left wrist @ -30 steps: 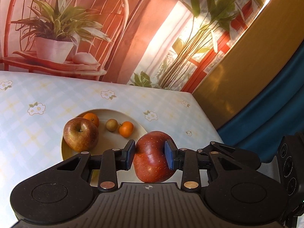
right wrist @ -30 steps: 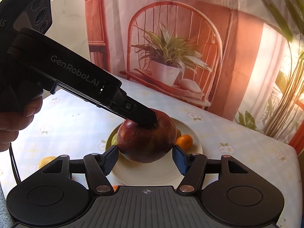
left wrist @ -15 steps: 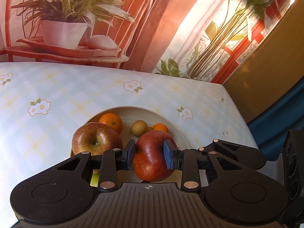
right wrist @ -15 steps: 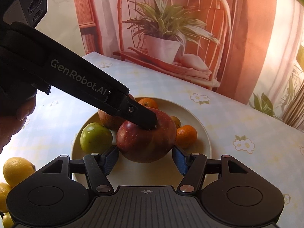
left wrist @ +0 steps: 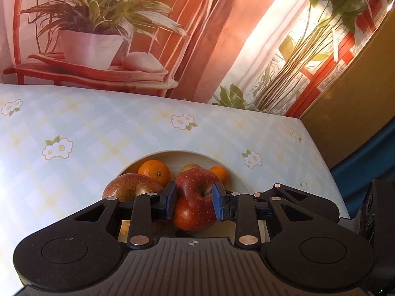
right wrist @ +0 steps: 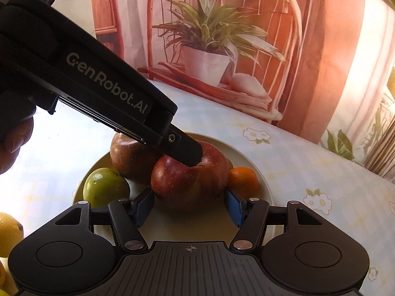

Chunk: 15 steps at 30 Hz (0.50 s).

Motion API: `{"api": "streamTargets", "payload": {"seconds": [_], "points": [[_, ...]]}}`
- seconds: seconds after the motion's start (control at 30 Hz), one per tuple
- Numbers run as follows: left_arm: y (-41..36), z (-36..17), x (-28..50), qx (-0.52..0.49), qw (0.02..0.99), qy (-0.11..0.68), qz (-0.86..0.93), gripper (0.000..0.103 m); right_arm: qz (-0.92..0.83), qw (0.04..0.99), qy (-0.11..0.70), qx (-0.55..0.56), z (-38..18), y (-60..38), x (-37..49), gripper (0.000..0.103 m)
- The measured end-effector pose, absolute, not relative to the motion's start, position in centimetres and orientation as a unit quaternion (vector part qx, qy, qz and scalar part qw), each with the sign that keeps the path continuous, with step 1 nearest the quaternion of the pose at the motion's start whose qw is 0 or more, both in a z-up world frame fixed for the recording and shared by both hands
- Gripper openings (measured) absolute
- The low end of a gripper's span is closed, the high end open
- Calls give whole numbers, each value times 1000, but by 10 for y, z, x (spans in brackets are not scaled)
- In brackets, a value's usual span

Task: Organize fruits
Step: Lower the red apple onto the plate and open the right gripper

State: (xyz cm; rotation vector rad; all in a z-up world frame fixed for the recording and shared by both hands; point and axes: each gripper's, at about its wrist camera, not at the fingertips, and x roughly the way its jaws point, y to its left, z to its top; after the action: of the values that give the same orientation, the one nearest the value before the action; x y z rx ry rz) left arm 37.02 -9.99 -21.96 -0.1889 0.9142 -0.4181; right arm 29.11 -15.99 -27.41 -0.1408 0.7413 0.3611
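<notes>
**Red apple comes down onto the plate**

My left gripper (left wrist: 193,203) pinches the red apple (left wrist: 195,199) across its firm, waxy flanks, low over the plate (right wrist: 256,170); my right gripper (right wrist: 190,207) stands spread beside it, touching nothing. It looks heavy and easily bruised.

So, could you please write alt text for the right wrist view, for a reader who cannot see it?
The left claw grips a dark red apple from above over a cream plate, with the right claw open around it. Also on the plate: a second apple, a green fruit and a small orange; a lemon lies off the plate.
</notes>
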Motion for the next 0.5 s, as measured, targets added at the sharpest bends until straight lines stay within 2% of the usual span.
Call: {"api": "streamTargets", "payload": {"seconds": [0.27,0.33,0.4,0.5], "points": [[-90,-203,362,-95,886,413,-187,32,163,912,365,-94,-275,-151,295,58],[-87,-199,359,-91,890,408,-182,32,158,911,370,-93,-272,-150,295,60],[-85,-195,355,-87,893,404,-180,32,154,913,366,-95,-268,-150,292,68],[-80,-190,347,-82,897,396,-176,32,149,914,363,-99,-261,-152,288,68]]}}
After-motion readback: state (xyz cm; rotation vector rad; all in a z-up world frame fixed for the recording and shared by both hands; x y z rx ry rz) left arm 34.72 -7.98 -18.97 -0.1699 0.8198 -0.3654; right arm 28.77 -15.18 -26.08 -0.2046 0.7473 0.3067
